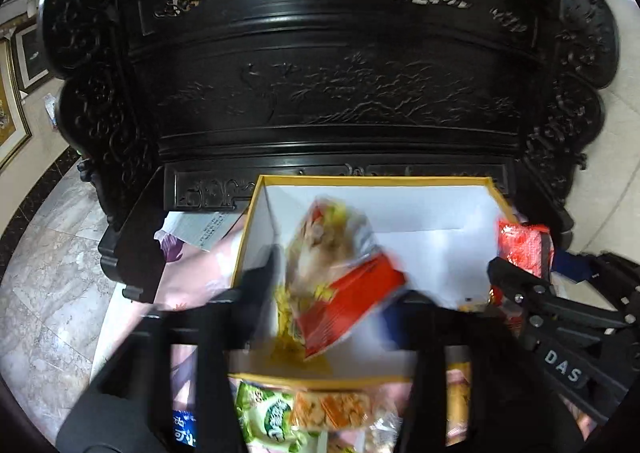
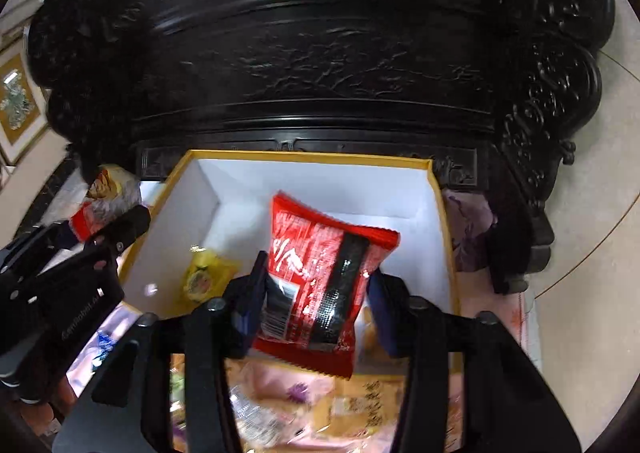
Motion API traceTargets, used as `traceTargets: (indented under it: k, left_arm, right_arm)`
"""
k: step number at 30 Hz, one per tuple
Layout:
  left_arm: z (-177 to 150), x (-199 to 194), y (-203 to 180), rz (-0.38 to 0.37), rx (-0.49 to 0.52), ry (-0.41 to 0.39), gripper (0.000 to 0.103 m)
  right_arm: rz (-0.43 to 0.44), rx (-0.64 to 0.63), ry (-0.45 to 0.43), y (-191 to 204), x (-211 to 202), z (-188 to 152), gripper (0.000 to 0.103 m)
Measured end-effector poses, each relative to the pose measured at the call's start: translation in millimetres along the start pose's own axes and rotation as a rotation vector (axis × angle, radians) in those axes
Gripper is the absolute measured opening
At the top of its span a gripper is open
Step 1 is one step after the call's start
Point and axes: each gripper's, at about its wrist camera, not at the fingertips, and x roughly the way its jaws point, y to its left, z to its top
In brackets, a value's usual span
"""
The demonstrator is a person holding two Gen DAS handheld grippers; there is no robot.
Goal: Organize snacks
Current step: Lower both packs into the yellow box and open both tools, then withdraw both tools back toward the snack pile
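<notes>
two hand-held grippers hang side by side above an open box point(image 2: 436, 189) with a yellow rim and white walls, each with a snack packet between its fingers.

the left hand-held gripper point(image 1: 340, 285) has its jaws spread wide; a blurred red, yellow and silver snack bag point(image 1: 340, 273) sits between the fingers, tilted, over the box's white inside. whether the pads touch the bag cannot be told, as that view is smeared.

the right hand-held gripper point(image 2: 316, 293) stands partly open around a red packet with a black stripe point(image 2: 320, 277). the packet looks loose between the fingers, with a gap on its right side, and hangs above the near part of the box.

inside the box, just left of the right hand-held gripper, a small yellow packet point(image 2: 204, 277) lies on the white floor.

below the left hand-held gripper, just outside the box's near wall, a green snack bag point(image 1: 268, 413) and an orange cracker packet point(image 1: 332, 409) lie on a pink floral cloth point(image 1: 188, 273).

beyond both hand-held grippers, past the far wall of the box, rises dark carved wooden furniture point(image 1: 340, 93). to its left, marble floor tiles point(image 1: 48, 273) and framed pictures point(image 1: 12, 113) on the wall show.
</notes>
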Motion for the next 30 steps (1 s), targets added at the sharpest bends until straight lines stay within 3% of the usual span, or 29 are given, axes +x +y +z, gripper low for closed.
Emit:
traceTargets:
  k: [1, 2, 9, 16, 21, 27, 30]
  left_arm:
    - [0, 2, 2, 0.035, -0.003, -0.011, 0.088]
    - [0, 4, 3, 0.05, -0.001, -0.038, 0.089]
    - [-2, 9, 13, 0.018, -0.004, -0.032, 0.089]
    - [-27, -44, 25, -0.004, 0.022, -0.072, 0.092]
    - [-88, -89, 37, -0.031, 0.048, -0.063, 0.096]
    - [-191, -113, 45, -0.062, 0.033, 0.013, 0.097]
    - [-230, -115, 50, -0.08, 0.006, 0.062, 0.097]
  right_arm:
    - [-0.015, 0.005, -0.001, -3, 2, 3, 0.068]
    - [-0.02, 0.01, -0.005, -4, 4, 4, 0.068]
    - [-0.002, 0.02, 0.005, -10, 14, 2, 0.068]
    - [0.014, -0.046, -0.006, -2, -25, -28, 0.068]
    - [0.063, -0.119, -0.014, 3, -73, -88, 0.068]
    - [0.115, -0.14, 0.081, -7, -101, -209, 0.068]
    - [0.087, -0.109, 0.108, -18, -114, -259, 0.068]
